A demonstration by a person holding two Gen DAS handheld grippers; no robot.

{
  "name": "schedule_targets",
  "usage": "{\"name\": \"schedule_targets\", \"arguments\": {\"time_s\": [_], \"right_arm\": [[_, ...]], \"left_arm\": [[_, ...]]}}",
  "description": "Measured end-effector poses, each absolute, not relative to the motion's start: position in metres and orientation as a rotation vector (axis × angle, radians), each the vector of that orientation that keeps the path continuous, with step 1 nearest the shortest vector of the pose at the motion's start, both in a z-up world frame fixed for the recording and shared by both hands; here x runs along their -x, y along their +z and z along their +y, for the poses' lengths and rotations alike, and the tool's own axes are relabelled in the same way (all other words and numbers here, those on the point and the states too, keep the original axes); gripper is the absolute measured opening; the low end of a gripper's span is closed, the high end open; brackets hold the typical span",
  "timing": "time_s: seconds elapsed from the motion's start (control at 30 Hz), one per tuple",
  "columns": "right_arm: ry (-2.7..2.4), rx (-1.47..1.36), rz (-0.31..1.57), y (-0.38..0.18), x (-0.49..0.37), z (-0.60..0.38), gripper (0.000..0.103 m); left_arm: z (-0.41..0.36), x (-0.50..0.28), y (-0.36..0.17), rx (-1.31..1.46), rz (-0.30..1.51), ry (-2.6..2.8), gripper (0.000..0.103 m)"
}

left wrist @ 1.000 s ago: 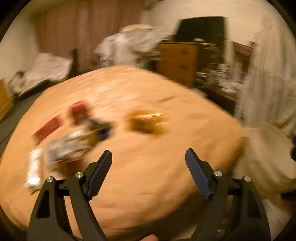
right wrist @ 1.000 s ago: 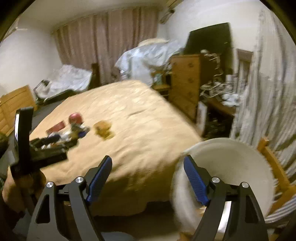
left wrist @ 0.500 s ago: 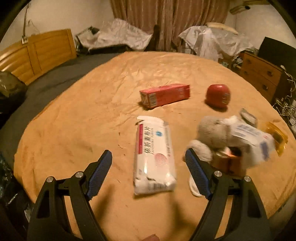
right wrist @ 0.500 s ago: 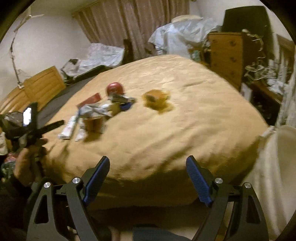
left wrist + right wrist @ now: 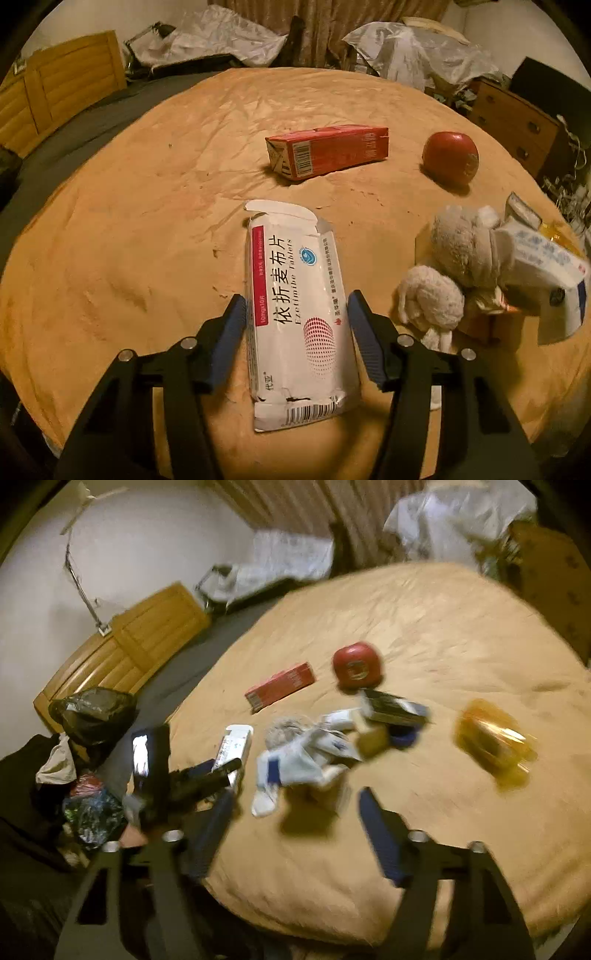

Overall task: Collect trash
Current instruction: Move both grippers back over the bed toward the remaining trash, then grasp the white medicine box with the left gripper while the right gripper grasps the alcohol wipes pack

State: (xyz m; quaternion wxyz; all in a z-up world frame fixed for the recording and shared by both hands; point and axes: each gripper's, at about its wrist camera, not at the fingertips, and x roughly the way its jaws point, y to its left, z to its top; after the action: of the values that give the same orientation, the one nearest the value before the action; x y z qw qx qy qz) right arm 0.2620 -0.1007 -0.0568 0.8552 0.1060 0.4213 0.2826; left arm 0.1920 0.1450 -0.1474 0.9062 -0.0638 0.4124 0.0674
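A white tablet box (image 5: 295, 295) lies flat on the tan blanket (image 5: 147, 184). My left gripper (image 5: 295, 321) straddles the box's middle, its jaws closing, the blue pads right beside the two long sides with no squeeze showing. Beyond it lie a red carton (image 5: 328, 151) and a round red thing (image 5: 450, 157). To the right is a heap of fluffy grey and white socks (image 5: 461, 251) and a white-and-blue packet (image 5: 543, 266). My right gripper (image 5: 295, 805) hovers blurred over the bed's near edge, jaws closing on nothing. An amber wrapper (image 5: 491, 738) lies to its right.
A black rubbish bag (image 5: 92, 712) and loose clutter sit on the floor left of the bed, near a wooden headboard (image 5: 122, 650). A wooden dresser (image 5: 517, 122) stands at the right. Crumpled plastic sheets lie behind the bed.
My left gripper swung left to the white box, came down over it and narrowed. The right gripper turned from the white bin to the trash heap and narrowed too.
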Motion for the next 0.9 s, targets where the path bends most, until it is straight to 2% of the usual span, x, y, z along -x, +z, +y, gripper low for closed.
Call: {"name": "schedule_targets", "arguments": {"time_s": [0.27, 0.3, 0.4, 0.5, 0.7, 0.83, 0.87, 0.9], "right_arm": [[0.564, -0.144, 1.139, -0.107, -0.365, -0.031, 0.064], [0.549, -0.119, 1.141, -0.113, -0.367, -0.028, 0.052], [0.548, -0.13, 1.09, -0.116, -0.361, -0.033, 0.045], [0.558, -0.158, 0.995, -0.104, -0.346, -0.046, 0.031], [0.478, -0.14, 0.852, -0.092, -0.294, -0.093, 0.028], [0.365, -0.108, 0.903, -0.123, -0.277, -0.137, 0.028], [0.322, -0.108, 0.923, -0.133, -0.274, -0.15, 0.03], [0.319, -0.137, 0.925, -0.138, -0.269, -0.162, 0.036]], "left_arm": [[0.15, -0.192, -0.154, 0.156, 0.843, 0.116, 0.057], [0.149, -0.192, -0.155, 0.149, 0.849, 0.114, 0.058], [0.147, -0.189, -0.162, 0.136, 0.857, 0.109, 0.058], [0.144, -0.187, -0.163, 0.125, 0.84, 0.112, 0.058], [0.147, -0.186, -0.163, 0.153, 0.826, 0.112, 0.058], [0.149, -0.185, -0.162, 0.157, 0.831, 0.112, 0.058], [0.149, -0.186, -0.162, 0.154, 0.833, 0.111, 0.059], [0.148, -0.186, -0.162, 0.148, 0.836, 0.112, 0.059]]}}
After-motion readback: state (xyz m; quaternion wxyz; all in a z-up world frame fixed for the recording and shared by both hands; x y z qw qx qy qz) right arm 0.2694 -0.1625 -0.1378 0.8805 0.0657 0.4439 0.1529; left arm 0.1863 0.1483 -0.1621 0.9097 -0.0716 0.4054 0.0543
